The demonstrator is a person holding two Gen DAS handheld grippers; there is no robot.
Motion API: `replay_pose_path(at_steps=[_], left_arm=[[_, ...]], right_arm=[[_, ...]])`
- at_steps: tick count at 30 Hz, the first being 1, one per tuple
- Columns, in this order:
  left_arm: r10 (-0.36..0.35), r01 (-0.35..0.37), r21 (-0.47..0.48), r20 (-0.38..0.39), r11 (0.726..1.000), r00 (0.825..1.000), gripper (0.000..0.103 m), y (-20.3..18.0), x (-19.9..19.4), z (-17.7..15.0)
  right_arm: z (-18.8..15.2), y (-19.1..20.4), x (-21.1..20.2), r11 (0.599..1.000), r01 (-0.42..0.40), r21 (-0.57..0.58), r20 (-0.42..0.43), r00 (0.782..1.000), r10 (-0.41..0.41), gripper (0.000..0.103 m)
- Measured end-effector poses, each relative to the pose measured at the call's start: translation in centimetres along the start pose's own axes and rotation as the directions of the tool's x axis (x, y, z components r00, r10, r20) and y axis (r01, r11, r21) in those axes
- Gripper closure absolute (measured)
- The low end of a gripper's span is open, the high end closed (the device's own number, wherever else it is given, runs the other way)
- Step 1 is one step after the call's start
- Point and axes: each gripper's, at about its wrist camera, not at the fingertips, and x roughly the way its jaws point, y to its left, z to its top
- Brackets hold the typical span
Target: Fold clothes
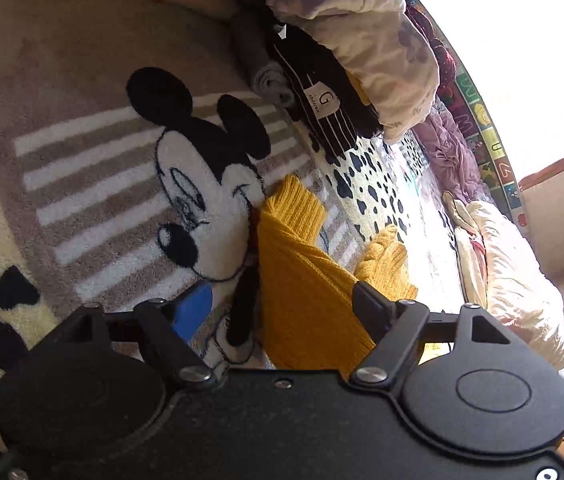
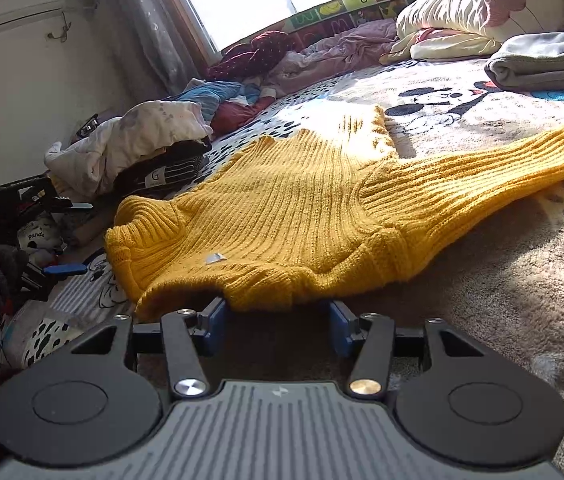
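1. The yellow knit sweater (image 2: 282, 216) lies spread on the plush cartoon blanket (image 2: 501, 280), collar end nearest the right gripper (image 2: 278, 320), one sleeve (image 2: 481, 176) stretched out to the right.
2. It looks like a thick, ribbed, soft knit: light, floppy and stretchy, likely to sag and bunch when lifted by one point. Nothing about it seems fragile or slippery.
3. The best hold is probably the doubled ribbed edges, at the collar, shoulder seam or cuff, where the fabric is thick enough to pinch without slipping.
4. The right gripper's jaws stand partly open at the sweater's near edge; the blue pads (image 2: 216, 322) sit on either side of the hem, but whether they press it cannot be told.
5. The left gripper (image 1: 282, 312) has its jaws wide apart, with sweater fabric (image 1: 301, 280) lying between them but not pinched.
6. No containers are in view; loose piles only: a folded grey garment (image 2: 541, 64) and a heap of striped dark clothes (image 1: 321, 100) under pale bedding (image 1: 361, 32).
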Motion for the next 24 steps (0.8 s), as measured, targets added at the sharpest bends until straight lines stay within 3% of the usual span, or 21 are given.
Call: replay_pose_path(at_steps=[6,8,10,12,13,15,17,19,21,22,24], left_arm=[[-0.025,0.026,-0.041,0.033,0.999,0.999,0.034,0.5,4.0,2.5],[-0.031,0.030,-0.038,-0.020,0.999,0.999,0.082,-0.1,6.0,3.2],[-0.030,0.031,0.033,-0.029,0.999,0.999,0.082,-1.9,6.9,3.2],[-0.128,0.133,0.153,-0.041,0.979,0.991,0.082,-4.9,6.9,2.3],[-0.193,0.206,0.221,-0.079,0.953,0.978,0.082,-6.7,7.0,1.6],[-0.255,0.310,0.331,-0.201,0.891,0.946,0.069,-9.6,7.6,0.0],[-0.302,0.372,0.349,-0.238,0.860,0.923,0.067,-10.4,7.4,-0.7],[-0.304,0.345,0.341,-0.170,0.874,0.938,0.067,-9.6,6.8,-0.2],[-0.234,0.252,0.324,-0.095,0.912,0.968,0.067,-8.2,7.0,0.7],[-0.196,0.211,0.306,-0.081,0.928,0.977,0.067,-7.5,7.3,1.1],[-0.169,0.191,0.221,-0.118,0.956,0.979,0.065,-6.1,8.7,1.4]], right_arm=[[-0.3,-0.9,-0.7,1.000,0.020,0.013,0.007,1.000,-0.020,0.045],[-0.4,-0.9,-0.6,1.000,0.020,0.008,0.009,1.000,-0.021,0.045],[-0.5,-0.7,-0.4,1.000,0.024,-0.006,0.008,1.000,-0.024,0.044],[-0.6,-0.8,-0.2,1.000,0.023,-0.012,0.008,1.000,-0.023,0.043],[-0.6,-0.8,-0.2,1.000,0.020,-0.010,0.009,1.000,-0.020,0.043],[-0.6,-0.9,-0.1,1.000,0.015,-0.009,0.010,1.000,-0.015,0.043],[-0.7,-0.9,0.0,1.000,0.013,-0.017,0.011,1.000,-0.013,0.042],[-0.7,-0.9,0.1,1.000,0.012,-0.022,0.013,1.000,-0.011,0.041],[-0.6,-1.0,0.1,1.000,0.005,-0.013,0.014,1.000,-0.005,0.041],[-0.6,-1.1,0.1,1.000,0.003,-0.012,0.015,1.000,-0.003,0.041],[-0.6,-1.1,0.2,1.000,0.000,-0.011,0.016,1.000,0.000,0.040]])
